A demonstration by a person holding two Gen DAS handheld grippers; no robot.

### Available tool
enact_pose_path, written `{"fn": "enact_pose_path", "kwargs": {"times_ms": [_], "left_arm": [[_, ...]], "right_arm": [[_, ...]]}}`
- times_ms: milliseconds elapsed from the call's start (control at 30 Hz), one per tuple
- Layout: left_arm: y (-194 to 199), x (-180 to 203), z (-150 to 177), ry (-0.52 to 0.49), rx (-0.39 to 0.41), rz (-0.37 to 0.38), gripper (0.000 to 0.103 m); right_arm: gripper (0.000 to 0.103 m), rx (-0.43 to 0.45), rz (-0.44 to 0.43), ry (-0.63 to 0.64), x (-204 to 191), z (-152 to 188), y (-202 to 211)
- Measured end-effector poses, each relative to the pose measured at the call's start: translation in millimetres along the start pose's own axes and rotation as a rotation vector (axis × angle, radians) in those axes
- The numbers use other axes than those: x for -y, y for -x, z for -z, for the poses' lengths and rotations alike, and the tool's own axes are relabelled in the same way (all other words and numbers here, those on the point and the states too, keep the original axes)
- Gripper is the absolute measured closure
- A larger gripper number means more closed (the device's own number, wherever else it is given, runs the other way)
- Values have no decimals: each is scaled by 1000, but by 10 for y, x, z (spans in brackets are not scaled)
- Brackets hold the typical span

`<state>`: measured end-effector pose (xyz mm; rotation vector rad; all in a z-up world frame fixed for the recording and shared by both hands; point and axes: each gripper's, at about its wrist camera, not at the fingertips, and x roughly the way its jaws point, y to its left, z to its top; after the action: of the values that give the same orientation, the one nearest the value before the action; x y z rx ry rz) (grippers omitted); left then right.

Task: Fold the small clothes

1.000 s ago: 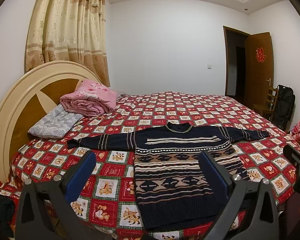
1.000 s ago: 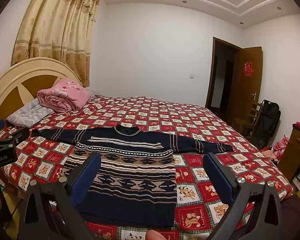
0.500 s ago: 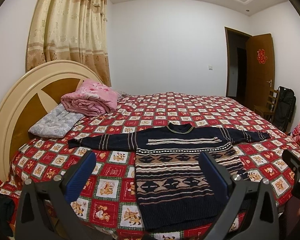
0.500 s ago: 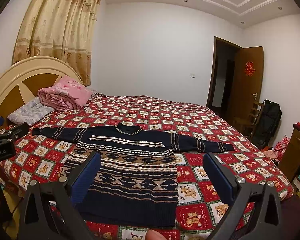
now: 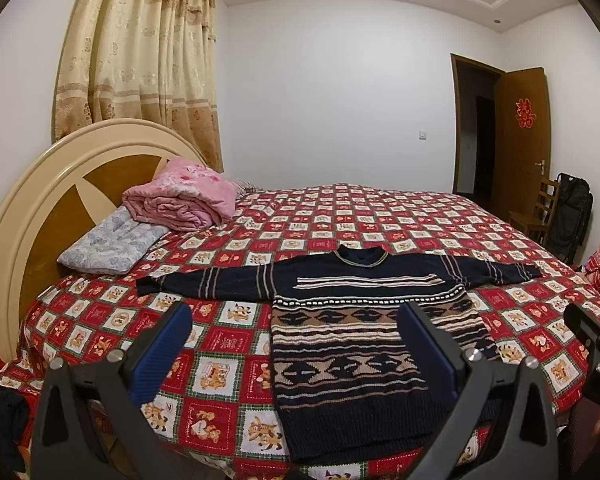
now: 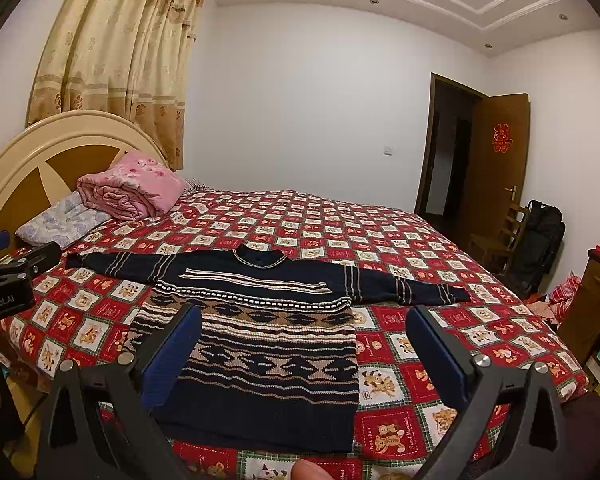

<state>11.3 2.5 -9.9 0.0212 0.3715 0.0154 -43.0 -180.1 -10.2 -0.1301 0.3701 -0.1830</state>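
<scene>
Over the last second almost nothing has shifted: the sweater (image 5: 360,320) lies spread flat on the bed (image 5: 340,216), sleeves out to both sides and hem toward the cameras, so folding apparently has not begun and both views have only drifted slightly. The left tongs (image 5: 296,344) and the right tongs (image 6: 304,344) both stand wide open and empty, hovering short of the hem, seemingly touching no cloth, though fisheye distortion makes that gap uncertain.

A cream-and-brown round wooden headboard (image 5: 32,216) stands against white walls; beige patterned curtains (image 5: 140,68) hang behind it, an open brown wooden door (image 5: 522,128) far across.
</scene>
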Motion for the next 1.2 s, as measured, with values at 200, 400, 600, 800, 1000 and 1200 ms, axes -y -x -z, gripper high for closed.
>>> {"fn": "enact_pose_path", "kwargs": {"times_ms": [200,400,600,800,1000,1200], "left_arm": [[-12,-9,13,1,-3,-2,0],[-12,-20,13,1,-3,0,0],[-13,-16,11,0,-3,-1,0],[-13,-22,14,1,-6,0,0],[-19,-22,38,-1,-7,-1,0],[-109,-39,168,0,-24,-2,0]], "right_arm": [[1,-2,-2,-1,2,7,-1],[1,-3,-2,0,-2,10,-1],[1,-4,-4,1,-2,22,1],[1,-6,-6,1,-1,31,-1],[1,-9,-8,2,11,51,-10],[1,-18,-18,1,18,92,-69]]}}
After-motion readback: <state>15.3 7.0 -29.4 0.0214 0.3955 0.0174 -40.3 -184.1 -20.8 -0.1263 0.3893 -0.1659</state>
